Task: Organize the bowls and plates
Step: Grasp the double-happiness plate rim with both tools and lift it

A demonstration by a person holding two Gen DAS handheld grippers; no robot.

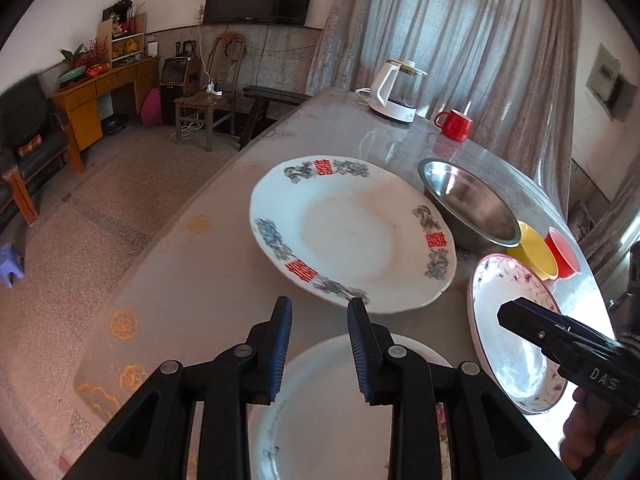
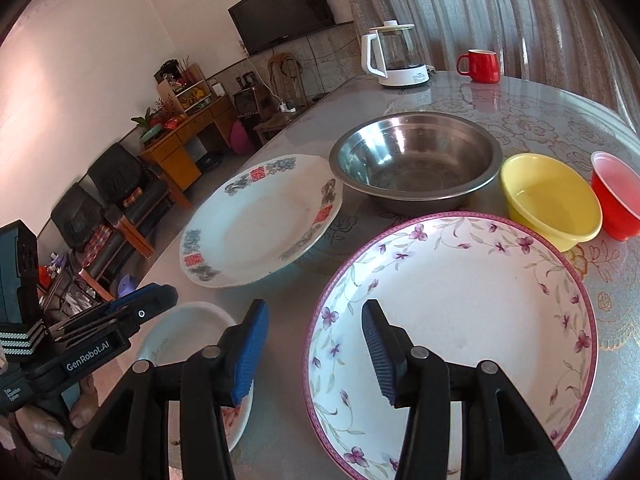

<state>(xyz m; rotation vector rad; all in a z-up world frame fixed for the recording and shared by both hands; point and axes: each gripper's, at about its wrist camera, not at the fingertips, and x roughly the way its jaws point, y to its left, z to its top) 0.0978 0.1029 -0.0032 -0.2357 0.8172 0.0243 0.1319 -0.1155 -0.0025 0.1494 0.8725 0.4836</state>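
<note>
Reading "GenRobot.AI" on its side, the left gripper [image 2: 160,300] hangs with fingers apart over a small white plate [image 1: 340,408], gripping nothing. The right gripper [image 2: 316,344], marked "DAS" in the left wrist view, is also spread and bare, straddling the near rim of the purple-flowered plate [image 2: 472,304]. Beyond that plate sits the steel bowl [image 2: 416,164]; left of the bowl lies a white plate with red double-happiness characters [image 2: 260,220], right of it a yellow bowl [image 2: 552,200] and red cup [image 2: 616,196]. Behind stand a kettle [image 2: 394,56] and red mug [image 2: 482,65].
</note>
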